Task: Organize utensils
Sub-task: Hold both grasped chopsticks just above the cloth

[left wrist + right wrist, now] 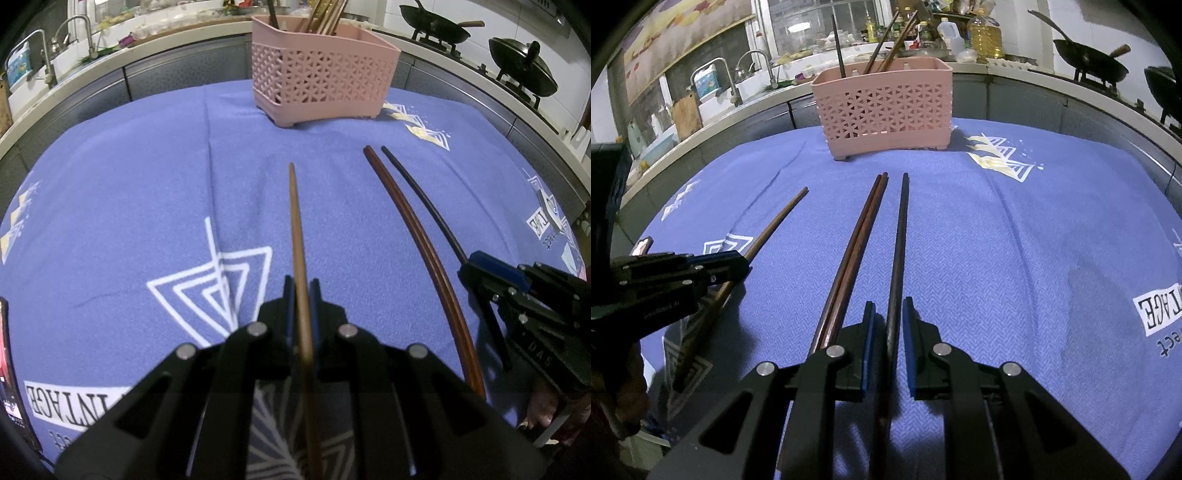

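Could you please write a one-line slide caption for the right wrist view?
Right gripper straddles a black chopstick on the blue tablecloth, reddish-brown pair alongside, pink utensil basket beyond.

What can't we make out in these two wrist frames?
- Near end of brown chopstick: left wrist view, hidden under left claw.
- Near end of black chopstick: right wrist view, hidden under right claw.
- Pink basket compartments: both views, wall blocks inside.
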Motion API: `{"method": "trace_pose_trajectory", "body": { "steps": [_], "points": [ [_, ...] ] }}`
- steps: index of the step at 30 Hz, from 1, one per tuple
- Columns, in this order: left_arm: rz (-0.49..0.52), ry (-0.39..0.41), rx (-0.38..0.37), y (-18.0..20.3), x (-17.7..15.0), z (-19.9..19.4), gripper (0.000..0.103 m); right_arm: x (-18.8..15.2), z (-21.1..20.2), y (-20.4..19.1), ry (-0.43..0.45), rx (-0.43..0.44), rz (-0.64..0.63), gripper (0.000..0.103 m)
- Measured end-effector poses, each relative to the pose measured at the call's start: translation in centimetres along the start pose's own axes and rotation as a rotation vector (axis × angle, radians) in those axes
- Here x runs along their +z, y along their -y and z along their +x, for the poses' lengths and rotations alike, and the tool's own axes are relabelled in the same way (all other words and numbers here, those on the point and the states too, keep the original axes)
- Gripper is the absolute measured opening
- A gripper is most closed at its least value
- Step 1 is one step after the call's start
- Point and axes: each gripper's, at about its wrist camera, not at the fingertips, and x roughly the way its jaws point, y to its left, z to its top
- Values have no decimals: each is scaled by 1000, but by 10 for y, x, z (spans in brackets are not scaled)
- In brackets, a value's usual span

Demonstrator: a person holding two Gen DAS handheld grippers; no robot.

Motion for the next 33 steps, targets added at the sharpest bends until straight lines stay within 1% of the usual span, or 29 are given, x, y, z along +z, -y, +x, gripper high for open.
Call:
{"method": "trace_pose_trajectory", "body": {
  "steps": [1,3,5,11,18,33],
  "points": [
    [1,0,0,0,0,0,8,0,0,-1,2,-8,-8,11],
    [2,0,-3,0,0,0,8,0,-1,2,-2,-9,-2,7],
    [-4,-2,-10,-1,0,-1,8,1,-1,8,-6,-7,20,6],
    [-7,-5,-24,-4,-2,-3,8,-9,-10,18,-9,-34,21,6],
    [-10,-4,-13,0,-3,-3,8,-11,-14,25,-17,-2,81,7],
    [-20,-7,-22,-1,-3,-3,8,-11,-14,30,-14,25,122,7]
  ]
}}
